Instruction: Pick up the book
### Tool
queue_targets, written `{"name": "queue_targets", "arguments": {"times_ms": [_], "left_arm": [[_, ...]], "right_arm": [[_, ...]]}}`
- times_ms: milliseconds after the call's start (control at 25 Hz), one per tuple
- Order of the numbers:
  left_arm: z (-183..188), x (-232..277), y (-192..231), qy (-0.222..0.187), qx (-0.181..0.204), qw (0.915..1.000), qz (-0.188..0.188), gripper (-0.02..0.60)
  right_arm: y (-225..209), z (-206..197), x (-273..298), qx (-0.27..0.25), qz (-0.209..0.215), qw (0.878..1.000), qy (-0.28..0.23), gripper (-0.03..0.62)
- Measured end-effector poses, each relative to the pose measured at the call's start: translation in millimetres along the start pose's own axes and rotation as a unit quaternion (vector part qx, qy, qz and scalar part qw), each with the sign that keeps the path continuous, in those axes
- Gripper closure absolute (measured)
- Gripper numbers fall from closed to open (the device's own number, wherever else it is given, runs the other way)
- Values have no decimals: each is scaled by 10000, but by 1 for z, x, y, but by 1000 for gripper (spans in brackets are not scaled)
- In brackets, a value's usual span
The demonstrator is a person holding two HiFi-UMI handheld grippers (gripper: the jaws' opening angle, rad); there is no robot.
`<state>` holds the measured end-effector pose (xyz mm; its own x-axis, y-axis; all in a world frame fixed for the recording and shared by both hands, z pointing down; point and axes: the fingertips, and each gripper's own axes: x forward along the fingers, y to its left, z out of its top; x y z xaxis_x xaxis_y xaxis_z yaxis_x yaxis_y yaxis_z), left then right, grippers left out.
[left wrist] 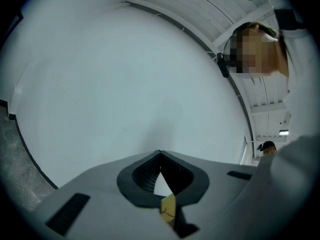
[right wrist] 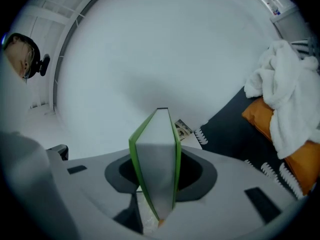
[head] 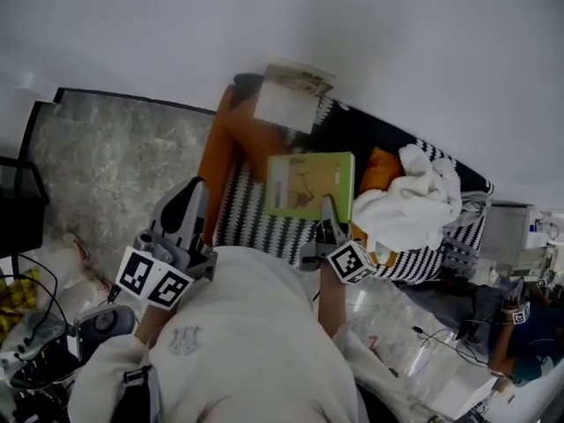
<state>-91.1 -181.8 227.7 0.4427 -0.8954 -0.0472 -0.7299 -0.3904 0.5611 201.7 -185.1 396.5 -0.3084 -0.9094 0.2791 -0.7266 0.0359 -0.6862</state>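
Observation:
A green book [head: 309, 183] is lifted above the striped blanket, cover facing up at me. My right gripper [head: 329, 211] is shut on its near edge. In the right gripper view the book [right wrist: 157, 149] stands edge-on between the two jaws, its green covers pressed from both sides, grey page block facing the camera. My left gripper [head: 195, 194] hovers to the left of the book, over the blanket's edge, apart from it. In the left gripper view its jaws [left wrist: 160, 156] meet at the tips against the white wall; a small yellowish scrap [left wrist: 168, 210] shows low in the gap.
A second book [head: 291, 95] leans against the white wall behind. A white towel [head: 412, 198] lies on an orange cushion [head: 377, 169] on the black-and-white blanket [head: 264, 218]. An orange cloth [head: 231, 144] lies on the left. Grey speckled floor [head: 115, 166] and cables [head: 35, 324] are further left.

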Motion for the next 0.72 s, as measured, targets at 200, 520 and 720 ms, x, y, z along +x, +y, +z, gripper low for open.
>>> {"name": "queue_targets", "arguments": {"times_ms": [200,520,720], "left_arm": [[0,-6,-2,-120,-16,9999,-29,572],[-1,-14,4,-154,13,9998,103,572],[-4,-6,0,-147,67,9999,42,572]], "right_arm": [[21,12,-8,-353,105,9993,-82,445],[64,20,-14,-1287,513,9903,68,445],[77,21,-12,-1647,678,9839,151,445]]}}
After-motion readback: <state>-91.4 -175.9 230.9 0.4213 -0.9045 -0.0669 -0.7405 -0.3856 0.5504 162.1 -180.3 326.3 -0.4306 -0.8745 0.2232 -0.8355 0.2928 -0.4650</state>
